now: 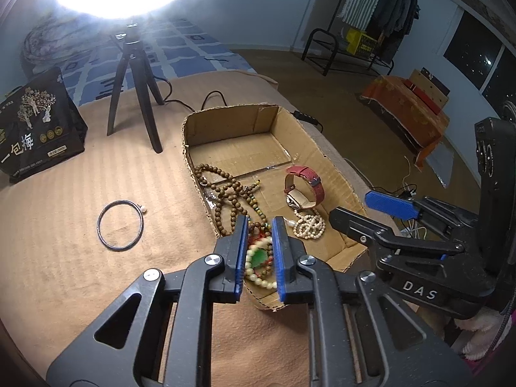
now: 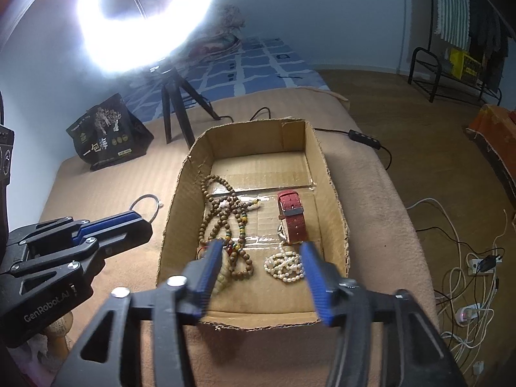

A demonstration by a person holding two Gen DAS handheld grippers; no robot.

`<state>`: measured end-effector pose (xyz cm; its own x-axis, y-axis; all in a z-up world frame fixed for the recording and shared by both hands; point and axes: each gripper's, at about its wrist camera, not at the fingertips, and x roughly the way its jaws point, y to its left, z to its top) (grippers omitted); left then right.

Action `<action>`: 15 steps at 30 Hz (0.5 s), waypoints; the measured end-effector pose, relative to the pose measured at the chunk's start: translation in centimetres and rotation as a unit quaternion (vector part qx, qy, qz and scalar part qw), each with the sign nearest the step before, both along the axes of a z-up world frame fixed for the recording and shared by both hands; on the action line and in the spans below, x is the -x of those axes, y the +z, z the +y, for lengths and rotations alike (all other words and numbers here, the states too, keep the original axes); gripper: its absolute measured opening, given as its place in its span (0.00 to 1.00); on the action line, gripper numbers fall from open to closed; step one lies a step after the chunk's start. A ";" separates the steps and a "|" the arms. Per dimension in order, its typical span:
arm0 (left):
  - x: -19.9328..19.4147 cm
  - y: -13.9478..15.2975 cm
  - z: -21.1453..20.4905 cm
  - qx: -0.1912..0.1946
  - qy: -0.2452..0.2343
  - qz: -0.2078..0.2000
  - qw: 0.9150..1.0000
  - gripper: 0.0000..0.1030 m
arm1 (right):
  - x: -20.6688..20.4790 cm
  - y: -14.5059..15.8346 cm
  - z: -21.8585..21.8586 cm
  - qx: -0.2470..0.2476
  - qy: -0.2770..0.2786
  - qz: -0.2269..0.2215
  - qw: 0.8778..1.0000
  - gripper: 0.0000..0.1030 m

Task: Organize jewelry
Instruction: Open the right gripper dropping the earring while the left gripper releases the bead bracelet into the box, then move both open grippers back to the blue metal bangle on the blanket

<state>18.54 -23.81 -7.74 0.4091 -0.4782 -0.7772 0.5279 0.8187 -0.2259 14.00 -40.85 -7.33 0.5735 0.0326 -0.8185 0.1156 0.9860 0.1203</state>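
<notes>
1. Cardboard box [image 1: 322, 161], left wrist view: open-topped, standing on a tan ribbed blanket [image 1: 64, 242], serving as the collecting tray. Inside lie a brown wooden bead strand [image 1: 225, 193], a red-strapped wristwatch [image 1: 304, 187] and a pearl strand [image 1: 309, 224].
2. Left gripper [image 1: 259, 251], same view: jaws a narrow way apart over the box's near corner. A cream bead bracelet with a green pendant [image 1: 258, 259] lies between the pads; whether they press it I cannot tell, but it looks dropped into the box.
3. Dark bangle [image 1: 120, 225], same view: on the blanket left of the box, well apart from it, probably the piece left to collect.
4. Right gripper [image 2: 261, 267], right wrist view: jaws spread, nothing between the pads, hovering over the box's near end above the pearls, likely having let them go.
5. Surroundings, right wrist view: ring light [image 2: 145, 16] on a tripod and a black printed bag [image 2: 109, 132] beyond the box.
</notes>
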 end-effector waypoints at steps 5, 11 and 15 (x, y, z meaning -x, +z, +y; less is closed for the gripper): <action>0.2 0.0 0.4 -0.004 -0.001 -0.005 1.000 0.13 | 0.1 0.3 0.0 0.005 -0.008 -0.010 1.000 0.74; 0.2 0.1 1.0 -0.004 0.003 -0.005 1.000 0.13 | 0.0 0.6 0.5 0.008 -0.009 -0.019 1.000 0.85; 0.2 0.3 1.9 0.000 0.009 -0.012 1.000 0.39 | -0.1 0.6 1.2 0.010 -0.007 -0.022 1.000 0.86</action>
<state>18.38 -21.92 -7.42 0.4363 -0.4712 -0.7665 0.5188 0.8278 -0.2136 14.08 -39.66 -6.70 0.6093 0.0084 -0.7929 0.1245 0.9865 0.1061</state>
